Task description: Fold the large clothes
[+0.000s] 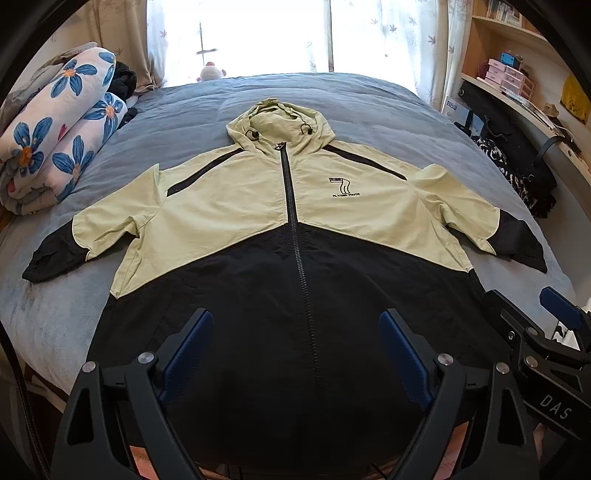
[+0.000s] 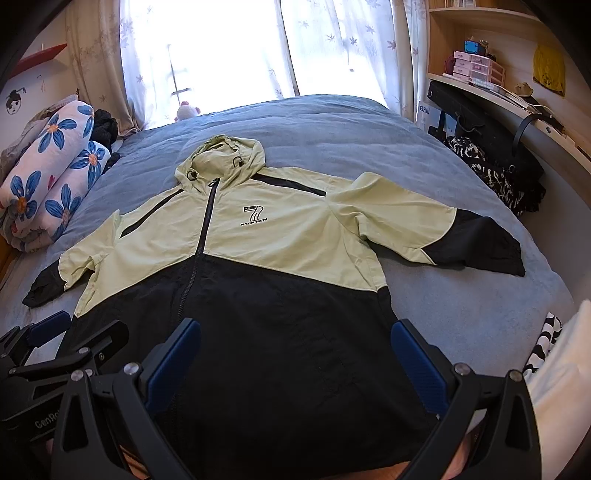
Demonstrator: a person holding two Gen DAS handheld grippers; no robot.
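On the bed point(image 1: 177, 107), which is covered with a soft grey-blue blanket, a hooded jacket point(image 1: 295, 229) lies flat with its front side up and both short sleeves stretched out to the sides. The jacket is made of thin, slightly crinkled fabric: the upper part and the hood point(image 1: 277, 118) are pale yellow-green, the lower part and the sleeve ends are black, and a dark zipper point(image 1: 293, 221) runs closed down the middle. A small printed logo point(image 1: 341, 186) with a big "7" sits on the chest. The left gripper point(image 1: 295, 350) hangs above the black hem area with its two blue ribbed pads spread wide, and nothing is between them. The right gripper point(image 2: 295, 354) is just beside it, also over the lower black part, with its fingers fully apart and not holding anything. At the left edge of the bed lies a rolled quilt point(image 1: 62, 129), white with large blue flowers, thick and rounded in shape. Behind the bed, thin white curtains point(image 1: 369, 33) with a small leaf pattern let strong light through, and a small plush toy point(image 1: 211, 72) sits at the window. On the right, a curved wooden shelf point(image 1: 509, 44) carries small pink boxes.
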